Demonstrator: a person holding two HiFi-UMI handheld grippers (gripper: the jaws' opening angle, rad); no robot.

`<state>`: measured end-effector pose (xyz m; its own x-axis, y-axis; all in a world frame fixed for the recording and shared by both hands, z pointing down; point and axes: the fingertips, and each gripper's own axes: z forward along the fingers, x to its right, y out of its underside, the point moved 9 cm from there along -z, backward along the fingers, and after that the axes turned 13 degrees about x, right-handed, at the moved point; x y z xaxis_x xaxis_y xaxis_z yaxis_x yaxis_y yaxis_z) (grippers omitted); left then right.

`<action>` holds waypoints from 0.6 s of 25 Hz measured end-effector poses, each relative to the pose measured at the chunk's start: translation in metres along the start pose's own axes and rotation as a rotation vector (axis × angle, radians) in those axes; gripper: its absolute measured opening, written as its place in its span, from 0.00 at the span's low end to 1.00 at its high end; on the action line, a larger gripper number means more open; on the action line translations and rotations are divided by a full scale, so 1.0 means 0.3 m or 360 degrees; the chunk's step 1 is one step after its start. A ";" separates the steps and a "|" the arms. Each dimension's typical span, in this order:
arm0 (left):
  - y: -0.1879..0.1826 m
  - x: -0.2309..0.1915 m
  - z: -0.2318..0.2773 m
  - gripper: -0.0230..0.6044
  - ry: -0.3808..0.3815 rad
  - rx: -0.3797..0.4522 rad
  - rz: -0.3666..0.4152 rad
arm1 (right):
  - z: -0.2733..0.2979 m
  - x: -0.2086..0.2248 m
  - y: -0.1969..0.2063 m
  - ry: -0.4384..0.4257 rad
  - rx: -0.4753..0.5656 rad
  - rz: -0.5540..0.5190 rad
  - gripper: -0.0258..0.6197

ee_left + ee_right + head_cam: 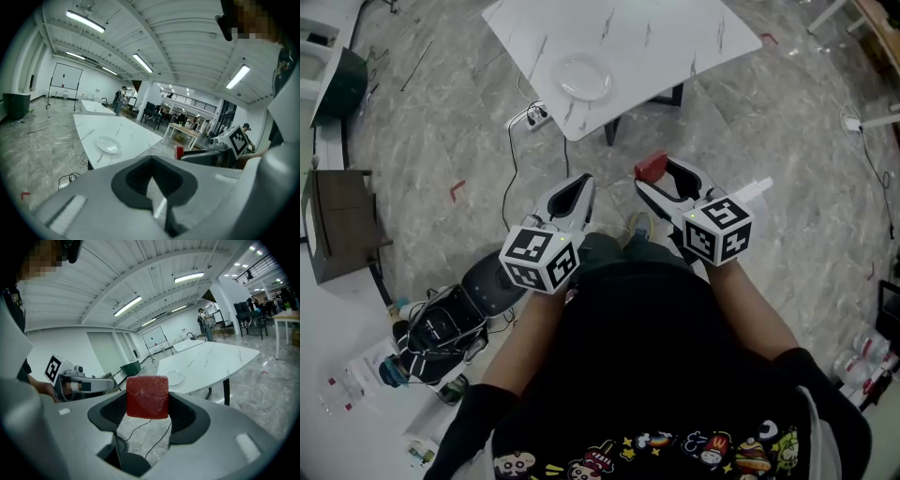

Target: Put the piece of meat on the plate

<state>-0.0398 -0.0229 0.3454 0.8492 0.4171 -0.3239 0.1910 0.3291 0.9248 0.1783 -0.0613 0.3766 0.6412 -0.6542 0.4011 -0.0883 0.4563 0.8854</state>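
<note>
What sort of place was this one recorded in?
Likely a large open lab or workshop hall: ceiling strip lights, a whiteboard on a stand, and a white marble-look table on a stone-pattern floor.

Dark red with a fine pale speckle on the cube-shaped piece of meat (pixel 147 397); plain glossy white on the round plate (pixel 583 77), against white with thin grey veins on the marble-look bench (pixel 675 37). Pale grey on the plastic left gripper (pixel 577 184) and the plastic right gripper (pixel 659 175), with black lining inside the fingers (pixel 220 427) and black-and-white square patterns on the marker cubes (pixel 541 258). Mottled grey and beige across the stone floor (pixel 441 122), black on the person's shirt (pixel 656 356) with many-coloured cartoon prints along its lower part.
</note>
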 end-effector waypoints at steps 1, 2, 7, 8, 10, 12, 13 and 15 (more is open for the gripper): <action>0.011 0.005 0.011 0.04 -0.0008 -0.0010 -0.0007 | 0.005 0.018 0.003 -0.0007 -0.0013 0.0003 0.50; 0.019 0.009 0.018 0.04 -0.0015 -0.0022 -0.0015 | 0.011 0.033 0.004 -0.0015 -0.0028 0.0005 0.50; 0.027 0.002 0.027 0.04 -0.0045 -0.0036 -0.0051 | 0.054 0.076 -0.003 -0.0033 -0.0095 -0.0020 0.50; 0.033 -0.003 0.023 0.04 -0.0051 -0.0035 -0.0059 | 0.063 0.080 0.000 -0.0033 -0.0108 -0.0030 0.50; 0.043 -0.016 0.017 0.04 -0.0059 -0.0034 -0.0079 | 0.085 0.085 0.007 -0.0031 -0.0139 -0.0052 0.50; 0.049 -0.043 0.022 0.04 -0.0061 -0.0037 -0.0098 | 0.121 0.093 0.015 -0.0027 -0.0172 -0.0074 0.50; 0.051 -0.062 0.029 0.04 -0.0061 -0.0040 -0.0107 | 0.146 0.101 0.018 -0.0024 -0.0188 -0.0082 0.50; 0.051 -0.106 0.047 0.04 -0.0059 -0.0044 -0.0125 | 0.202 0.116 0.020 -0.0016 -0.0214 -0.0092 0.50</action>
<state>-0.0568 -0.0431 0.3726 0.8500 0.3574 -0.3871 0.2445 0.3832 0.8907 0.1541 -0.1179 0.4101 0.6344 -0.6874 0.3536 0.0519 0.4943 0.8677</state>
